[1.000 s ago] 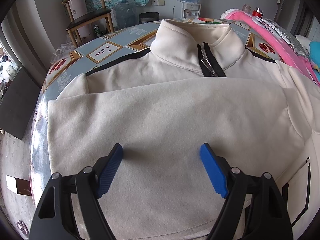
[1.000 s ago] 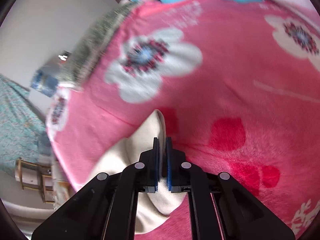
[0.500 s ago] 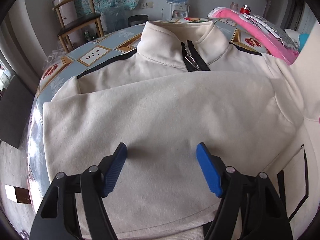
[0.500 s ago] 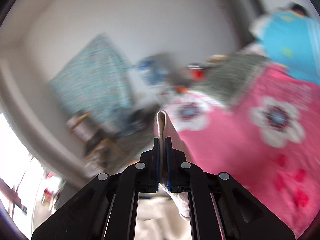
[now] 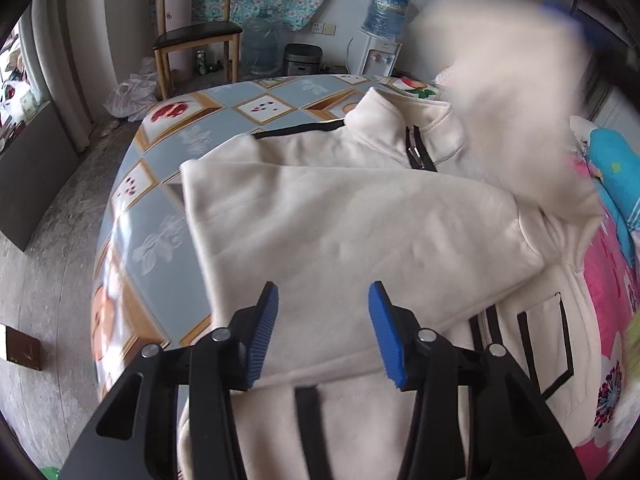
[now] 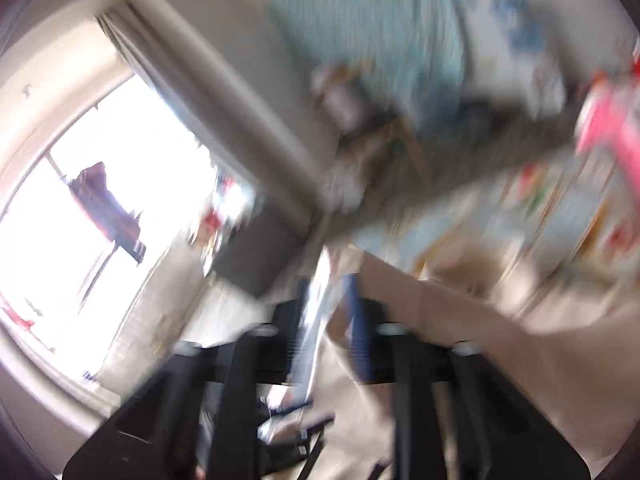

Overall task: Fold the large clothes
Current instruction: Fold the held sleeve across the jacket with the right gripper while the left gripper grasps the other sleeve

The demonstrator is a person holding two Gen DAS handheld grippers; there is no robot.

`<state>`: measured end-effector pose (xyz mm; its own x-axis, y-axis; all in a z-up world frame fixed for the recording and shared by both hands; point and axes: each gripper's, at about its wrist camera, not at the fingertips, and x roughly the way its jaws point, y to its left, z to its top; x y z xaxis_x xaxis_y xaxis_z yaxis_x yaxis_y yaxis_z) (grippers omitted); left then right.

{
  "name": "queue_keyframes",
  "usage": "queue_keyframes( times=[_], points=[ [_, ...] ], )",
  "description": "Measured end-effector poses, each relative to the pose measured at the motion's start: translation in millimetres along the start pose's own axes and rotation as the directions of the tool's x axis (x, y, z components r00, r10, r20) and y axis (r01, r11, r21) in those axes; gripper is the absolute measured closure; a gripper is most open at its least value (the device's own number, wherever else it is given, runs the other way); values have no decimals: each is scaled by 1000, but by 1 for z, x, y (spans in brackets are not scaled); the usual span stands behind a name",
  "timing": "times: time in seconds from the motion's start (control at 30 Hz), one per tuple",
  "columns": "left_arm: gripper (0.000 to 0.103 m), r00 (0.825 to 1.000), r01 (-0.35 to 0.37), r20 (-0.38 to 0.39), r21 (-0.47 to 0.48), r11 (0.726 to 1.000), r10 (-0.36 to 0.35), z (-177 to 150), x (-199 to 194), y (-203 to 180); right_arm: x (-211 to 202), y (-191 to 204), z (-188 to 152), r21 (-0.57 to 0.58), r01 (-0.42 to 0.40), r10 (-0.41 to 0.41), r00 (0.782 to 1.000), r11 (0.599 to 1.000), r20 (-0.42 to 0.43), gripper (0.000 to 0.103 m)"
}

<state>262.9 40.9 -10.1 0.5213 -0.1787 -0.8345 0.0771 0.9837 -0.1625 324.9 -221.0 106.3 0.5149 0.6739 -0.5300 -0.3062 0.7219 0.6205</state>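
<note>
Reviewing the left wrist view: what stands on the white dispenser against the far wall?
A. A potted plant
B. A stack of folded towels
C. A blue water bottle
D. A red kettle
C. A blue water bottle sits upside down on the white dispenser, right of the wooden chair and behind the table.

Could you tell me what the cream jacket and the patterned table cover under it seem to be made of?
The cream jacket looks like thick fleece or sweatshirt knit: matte, softly napped, with rounded folds. The table cover looks like plastic or oilcloth: its printed tile pattern shines with glare near the edge. Neither is certain by sight alone.
</note>
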Motion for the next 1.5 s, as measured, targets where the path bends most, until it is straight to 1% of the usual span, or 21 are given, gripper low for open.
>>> queue_keyframes(
  times=[0.07,0.13,0.2,0.3,0.4,0.47,0.5,0.63,0.77,0.8,0.83,0.87,0.93,1.0,1.07,1.13,1.2,1.3,1.37,1.47,1.5],
  points=[
    [60,1000,6,-8,-12,1000,-6,-5,-4,8,44,-19,-35,72,5,4,992,997,-126,54],
    [61,999,31,-15,-31,999,-32,-8,-4,14,60,-38,-61,131,27,-3,984,991,-178,54],
    [62,998,59,-23,-39,997,-60,-9,-4,17,53,-62,-80,196,42,-8,986,980,-169,54],
    [62,994,104,-31,-42,994,-105,-2,1,16,21,-89,-101,239,79,-49,991,968,-127,56],
    [62,985,161,-45,-89,983,-165,12,12,15,-14,-105,-117,216,151,-130,986,965,-107,63],
    [62,975,207,-54,-124,970,-215,27,25,13,-30,-113,-129,171,216,-200,974,961,-108,63],
    [62,972,214,-69,-139,967,-225,35,34,12,-36,-115,-137,140,258,-244,963,956,-112,67],
    [62,979,150,-115,-172,974,-171,61,71,13,-46,-125,-164,35,380,-373,920,924,-122,73],
    [63,986,61,-146,-130,990,-80,69,90,3,-46,-130,-175,-19,422,-421,900,906,-108,74],
    [67,989,43,-137,-108,993,-58,69,90,-2,-44,-127,-175,-31,437,-438,894,899,-98,74],
    [82,989,34,-139,-92,995,-46,69,91,-5,-41,-124,-176,-42,448,-450,889,893,-89,74],
    [91,990,6,-137,-76,997,-17,69,92,-7,-39,-121,-175,-49,455,-458,885,889,-80,74],
    [97,993,-26,-113,-31,999,22,68,87,-13,-40,-116,-175,-62,471,-474,878,880,-62,74],
    [98,997,-22,-74,-11,1000,21,72,76,-15,-39,-110,-173,-78,478,-482,875,875,-42,73],
    [99,1000,4,-11,-8,1000,-4,78,51,-15,-47,-101,-173,-109,501,-505,863,859,-8,68],
    [99,998,29,54,-14,999,-29,83,21,-13,-54,-94,-171,-143,503,-505,863,853,20,56],
    [99,992,26,124,-23,999,-23,83,-14,-6,-61,-90,-172,-173,503,-504,863,847,40,51],
    [99,986,1,168,-58,998,9,72,-43,12,-72,-91,-174,-182,505,-505,862,844,45,48],
    [99,990,-22,137,-78,997,33,60,-41,25,-77,-96,-176,-165,497,-498,866,852,37,47],
    [98,990,-123,58,-59,991,126,29,-17,36,-84,-107,-178,-127,498,-500,866,858,14,46],
    [98,991,-132,20,-69,989,134,18,-6,41,-87,-113,-176,-101,496,-498,867,863,-2,46]
  ],
)
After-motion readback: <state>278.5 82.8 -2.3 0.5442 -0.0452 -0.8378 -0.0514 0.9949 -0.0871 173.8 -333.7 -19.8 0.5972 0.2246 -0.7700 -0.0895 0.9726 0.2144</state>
